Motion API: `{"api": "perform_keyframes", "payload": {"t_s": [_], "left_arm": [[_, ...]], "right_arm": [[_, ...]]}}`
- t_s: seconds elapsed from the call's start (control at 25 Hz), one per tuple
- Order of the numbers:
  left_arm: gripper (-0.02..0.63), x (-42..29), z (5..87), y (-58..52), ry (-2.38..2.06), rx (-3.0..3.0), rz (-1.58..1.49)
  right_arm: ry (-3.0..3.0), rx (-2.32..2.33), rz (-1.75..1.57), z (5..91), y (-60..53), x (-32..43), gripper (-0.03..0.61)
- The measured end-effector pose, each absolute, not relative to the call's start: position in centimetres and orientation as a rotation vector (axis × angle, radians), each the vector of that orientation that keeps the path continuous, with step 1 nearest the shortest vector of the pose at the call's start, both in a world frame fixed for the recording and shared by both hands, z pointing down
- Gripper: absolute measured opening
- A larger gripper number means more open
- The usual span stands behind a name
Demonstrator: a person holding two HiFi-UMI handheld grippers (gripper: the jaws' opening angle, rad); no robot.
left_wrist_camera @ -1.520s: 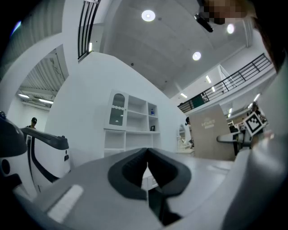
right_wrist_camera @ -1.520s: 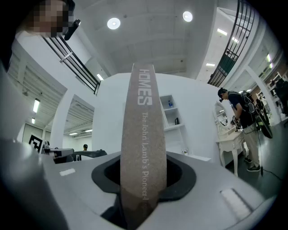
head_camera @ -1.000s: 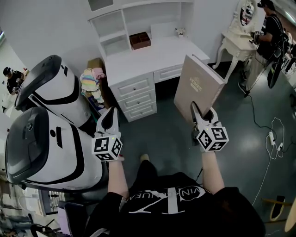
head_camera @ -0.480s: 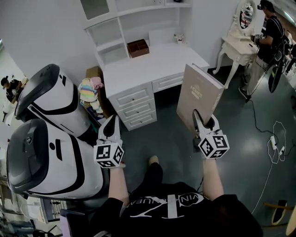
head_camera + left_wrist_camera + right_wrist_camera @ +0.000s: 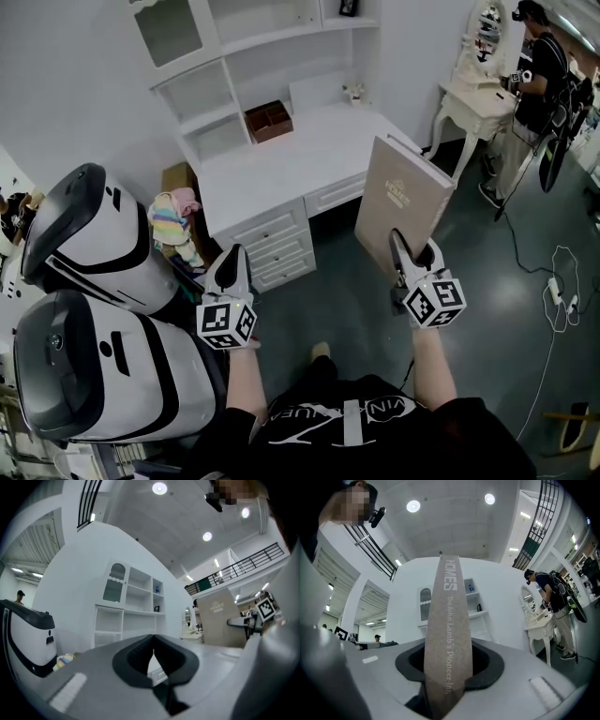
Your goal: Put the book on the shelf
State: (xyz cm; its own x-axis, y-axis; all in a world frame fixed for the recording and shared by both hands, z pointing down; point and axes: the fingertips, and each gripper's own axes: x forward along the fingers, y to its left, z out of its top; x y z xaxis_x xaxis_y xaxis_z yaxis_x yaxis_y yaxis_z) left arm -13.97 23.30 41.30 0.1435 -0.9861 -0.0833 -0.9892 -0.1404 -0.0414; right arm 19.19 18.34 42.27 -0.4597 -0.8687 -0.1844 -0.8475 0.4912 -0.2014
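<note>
- Book (image 5: 447, 644), spine, right gripper view: "HOMES" in pale capitals at the upper end.
- Same spine, below that word: "The John Lamb's Pioneer-Insp…" runs lengthwise; the remaining letters cannot be read.
- Front cover (image 5: 403, 202) of the book, head view: gold emblem with print under it, too small to read.
- Black shirt (image 5: 342, 412) of the person, head view: white lettering, only the fragments "VIN" and "UEA" legible.

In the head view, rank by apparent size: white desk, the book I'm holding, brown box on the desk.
1. white desk, largest.
2. book, though nearness to the camera enlarges it.
3. brown box, smallest, but farthest away.
</note>
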Motion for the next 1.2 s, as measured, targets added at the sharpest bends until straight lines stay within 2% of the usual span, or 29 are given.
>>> {"api": "perform_keyframes", "payload": {"t_s": [0.84,1.2], "left_arm": [[0.000,-21.6,40.3,6.6,1.956,-2.365,0.114],[0.000,-22.5,43.0,2.9,1.968,-2.422,0.087]], "right_arm": [[2.440,-1.527,-0.143,41.7,3.1,12.2,0.175],[2.448,-1.564,-0.199,43.5,-0.2,11.3,0.175]]}}
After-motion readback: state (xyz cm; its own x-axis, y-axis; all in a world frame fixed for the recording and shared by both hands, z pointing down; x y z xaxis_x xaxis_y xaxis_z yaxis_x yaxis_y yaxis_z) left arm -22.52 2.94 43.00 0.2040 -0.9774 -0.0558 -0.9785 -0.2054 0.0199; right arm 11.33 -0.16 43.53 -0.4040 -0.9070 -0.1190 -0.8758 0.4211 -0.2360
